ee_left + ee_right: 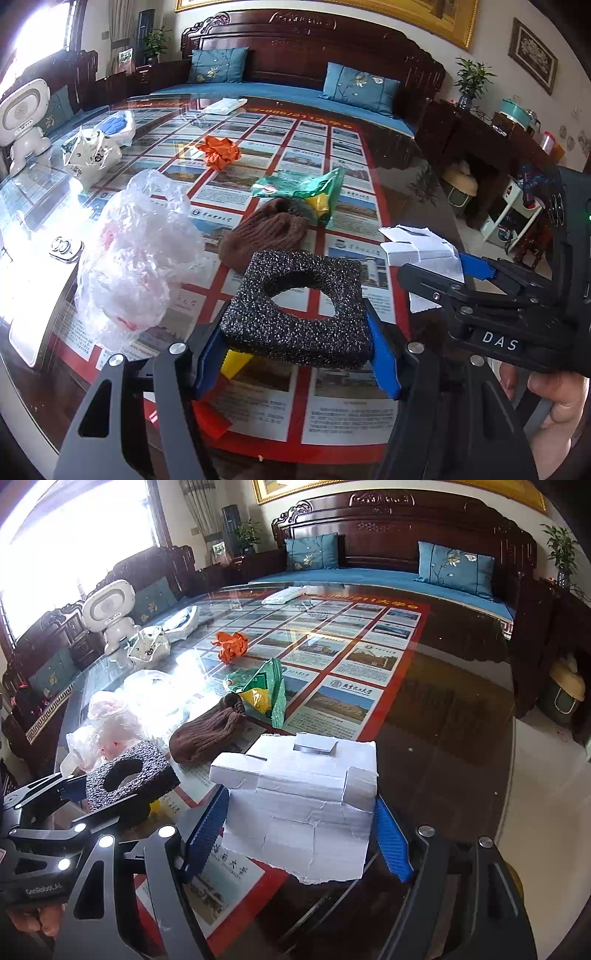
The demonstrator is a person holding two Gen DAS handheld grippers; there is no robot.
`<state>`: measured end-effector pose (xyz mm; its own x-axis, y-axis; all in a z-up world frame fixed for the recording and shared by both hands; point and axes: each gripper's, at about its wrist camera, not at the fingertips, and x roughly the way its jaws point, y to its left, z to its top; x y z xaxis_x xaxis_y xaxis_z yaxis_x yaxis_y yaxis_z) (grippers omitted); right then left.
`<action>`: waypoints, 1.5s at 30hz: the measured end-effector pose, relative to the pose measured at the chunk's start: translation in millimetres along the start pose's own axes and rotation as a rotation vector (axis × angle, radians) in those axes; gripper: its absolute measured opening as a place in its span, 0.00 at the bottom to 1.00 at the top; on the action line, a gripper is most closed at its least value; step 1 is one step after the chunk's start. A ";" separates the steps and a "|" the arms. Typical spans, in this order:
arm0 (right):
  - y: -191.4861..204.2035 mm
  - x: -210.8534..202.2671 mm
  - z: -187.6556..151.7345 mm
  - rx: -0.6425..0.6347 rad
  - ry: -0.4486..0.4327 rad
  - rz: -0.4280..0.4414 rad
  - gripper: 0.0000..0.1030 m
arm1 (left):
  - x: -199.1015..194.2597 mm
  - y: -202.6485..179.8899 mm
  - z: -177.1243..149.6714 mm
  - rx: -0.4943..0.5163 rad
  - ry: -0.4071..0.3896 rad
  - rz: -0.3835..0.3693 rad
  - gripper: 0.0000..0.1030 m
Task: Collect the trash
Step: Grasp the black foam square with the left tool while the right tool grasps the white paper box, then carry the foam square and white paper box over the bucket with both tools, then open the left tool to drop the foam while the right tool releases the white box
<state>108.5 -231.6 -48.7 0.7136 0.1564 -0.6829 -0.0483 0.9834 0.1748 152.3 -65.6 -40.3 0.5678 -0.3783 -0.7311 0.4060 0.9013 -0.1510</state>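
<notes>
Black foam block (295, 310), square with a round hole through it, sat clamped between the blue pads of the left gripper (297, 354), held above the glass table (417, 192). Same block showed in the right wrist view (129, 775), at lower left. A yellow scrap (234, 363) and a red scrap (208, 415) lay on the glass under the block.

Right gripper (299, 827) was clenched on a piece of torn white cardboard (306, 801), creased, with folded flaps, held off the table to the right of the foam. From the left wrist view the cardboard (421, 247) stuck out past the gripper's fingers.

Loose trash on the table: a brown knit hat (266, 234) just beyond the foam; a green snack wrapper (299, 188) with a yellow patch, touching the hat's far edge; a crumpled orange paper (219, 151) farther back; a crumpled clear plastic bag (136, 254) to the left, something pink showing through it, contents otherwise not readable.

Further out: a white patterned bag (90, 155), content not discernible; a white robot toy (24, 122) at the left edge; a flat white packet (225, 106) at the far end. Under the glass lay a red-bordered poster (314, 147) of photo panels. Behind the table, a dark wooden sofa (295, 48) with blue cushions.
</notes>
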 end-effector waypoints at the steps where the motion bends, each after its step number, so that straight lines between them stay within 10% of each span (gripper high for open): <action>1: -3.7 -6.9 -1.7 0.006 -0.009 -0.002 0.71 | -1.9 -7.0 0.3 0.009 -0.002 -0.010 0.64; 27: -234.8 -140.1 -158.0 0.425 -0.029 -0.308 0.71 | 94.1 -291.6 -29.4 0.380 0.237 -0.305 0.64; 37: -271.4 -128.1 -188.1 0.508 0.021 -0.336 0.71 | 161.9 -344.5 -53.2 0.462 0.393 -0.271 0.66; 40: -279.4 -121.2 -193.1 0.519 0.043 -0.335 0.71 | 176.0 -349.4 -53.3 0.443 0.407 -0.245 0.86; 45: -286.4 -107.9 -200.6 0.533 0.079 -0.322 0.71 | 186.9 -350.0 -51.0 0.414 0.427 -0.255 0.87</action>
<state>-94.8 -511.7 -167.4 0.5796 -0.1136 -0.8069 0.5302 0.8046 0.2676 79.8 -441.0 -158.0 0.1166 -0.3759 -0.9193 0.7817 0.6057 -0.1485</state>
